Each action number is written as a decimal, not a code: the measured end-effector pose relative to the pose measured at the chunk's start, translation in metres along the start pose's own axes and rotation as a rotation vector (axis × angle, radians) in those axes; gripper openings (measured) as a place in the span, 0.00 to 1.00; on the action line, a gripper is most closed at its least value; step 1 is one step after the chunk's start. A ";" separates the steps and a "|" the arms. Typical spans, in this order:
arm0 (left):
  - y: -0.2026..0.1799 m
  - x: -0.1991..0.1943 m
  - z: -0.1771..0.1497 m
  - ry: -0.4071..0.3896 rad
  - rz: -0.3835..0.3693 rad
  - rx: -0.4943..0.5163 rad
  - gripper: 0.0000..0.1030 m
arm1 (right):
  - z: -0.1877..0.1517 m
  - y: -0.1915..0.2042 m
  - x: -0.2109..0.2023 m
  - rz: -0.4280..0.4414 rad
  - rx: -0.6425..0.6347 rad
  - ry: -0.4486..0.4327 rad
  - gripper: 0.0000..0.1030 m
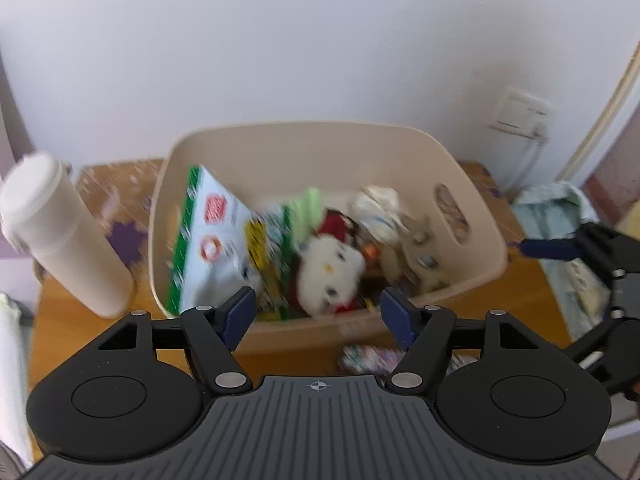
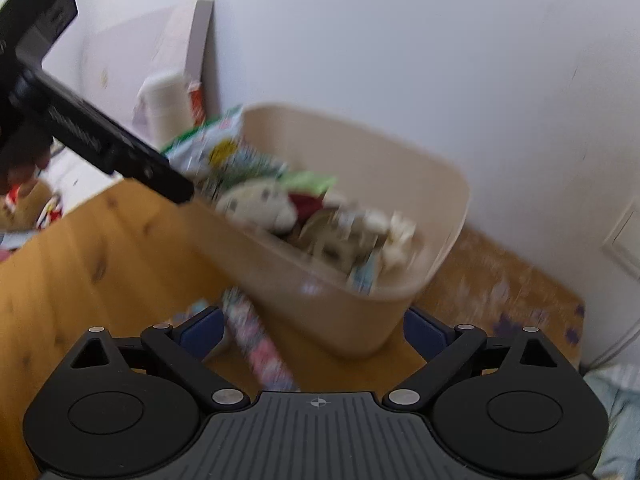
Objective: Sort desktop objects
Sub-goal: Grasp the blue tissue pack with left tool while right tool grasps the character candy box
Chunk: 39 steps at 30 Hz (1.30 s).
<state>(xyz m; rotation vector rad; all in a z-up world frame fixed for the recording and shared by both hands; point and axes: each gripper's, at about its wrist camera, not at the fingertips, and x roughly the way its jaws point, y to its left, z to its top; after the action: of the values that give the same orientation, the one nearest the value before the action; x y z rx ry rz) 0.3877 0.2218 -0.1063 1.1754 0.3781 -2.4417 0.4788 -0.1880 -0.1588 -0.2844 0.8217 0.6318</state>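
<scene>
A beige plastic bin (image 1: pixel 472 272) stands on the wooden desk (image 1: pixel 68 332), full of things: a white and green box (image 1: pixel 208 236), a white plush toy (image 1: pixel 328 272), crumpled paper (image 1: pixel 378 208). My left gripper (image 1: pixel 318 312) is open and empty over the bin's near rim. My right gripper (image 2: pixel 312 330) is open and empty, low in front of the bin (image 2: pixel 360 312). A patterned flat packet (image 2: pixel 256 348) lies on the desk (image 2: pixel 80 280) between the right fingers, and shows in the left wrist view (image 1: pixel 368 358). Both views are blurred.
A tall white bottle (image 1: pixel 64 236) stands left of the bin. A wall socket (image 1: pixel 520 114) is on the white wall behind. Light green cloth (image 1: pixel 556 216) lies right of the desk. The right gripper's body (image 1: pixel 608 276) shows at the right edge, the left gripper's body (image 2: pixel 80 128) at upper left.
</scene>
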 end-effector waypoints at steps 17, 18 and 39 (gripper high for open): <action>-0.030 0.056 -0.074 0.232 0.017 0.003 0.69 | -0.018 0.013 0.060 0.092 -0.105 0.183 0.94; -0.031 0.061 -0.075 0.238 0.019 -0.005 0.69 | -0.019 0.012 0.061 0.095 -0.106 0.183 0.92; -0.030 0.080 -0.079 0.232 0.046 -0.039 0.38 | -0.032 0.023 0.050 0.153 -0.129 0.220 0.22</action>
<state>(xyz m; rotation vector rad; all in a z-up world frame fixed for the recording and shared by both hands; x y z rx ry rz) 0.3820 0.2614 -0.2159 1.4385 0.4578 -2.2544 0.4712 -0.1647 -0.2180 -0.4166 1.0223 0.8078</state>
